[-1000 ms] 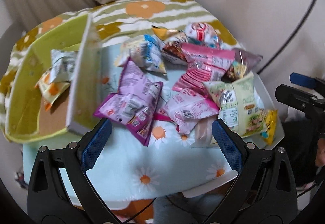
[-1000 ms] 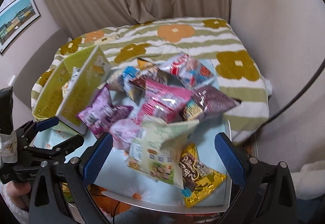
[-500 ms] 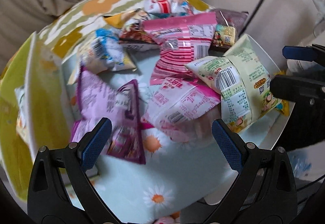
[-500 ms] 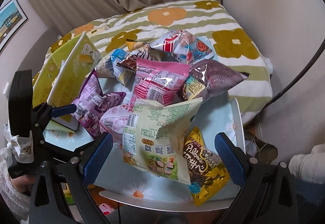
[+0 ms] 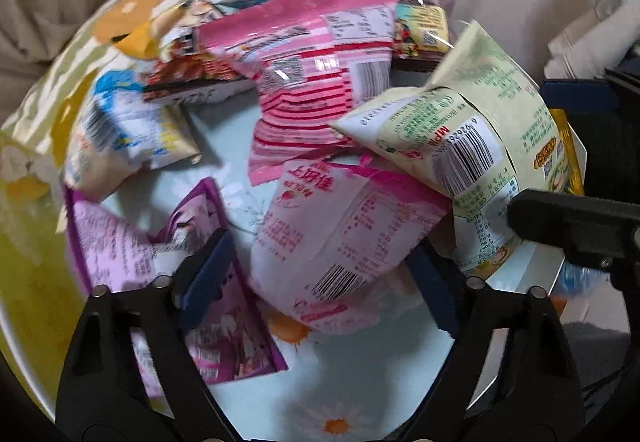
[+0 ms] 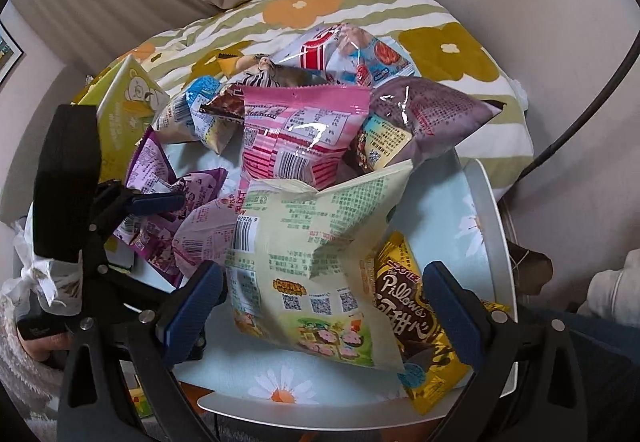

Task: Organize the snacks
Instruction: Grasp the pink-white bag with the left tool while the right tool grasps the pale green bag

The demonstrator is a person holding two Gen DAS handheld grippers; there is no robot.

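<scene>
Several snack bags lie heaped on a round white table with a daisy cloth (image 6: 476,226). My left gripper (image 5: 324,278) is open, its jaws on either side of a pale pink strawberry bag (image 5: 344,230), with a purple bag (image 5: 124,246) at its left finger. My right gripper (image 6: 324,306) is open, its jaws on either side of a pale green bag (image 6: 316,254). That green bag also shows in the left wrist view (image 5: 472,133). A yellow Pillows bag (image 6: 416,310) lies by the right finger. The left gripper shows in the right wrist view (image 6: 156,201).
A yellow-green box (image 6: 124,113) stands open at the table's left. A pink striped bag (image 6: 300,133), a mauve bag (image 6: 432,117) and a red-and-white bag (image 6: 352,53) lie further back. A flowered striped cushion (image 6: 452,49) lies behind.
Both grippers have moved forward and down into the pile. The left one has swung right, from the box side to the pale pink bag. The right one now straddles the green bag.
</scene>
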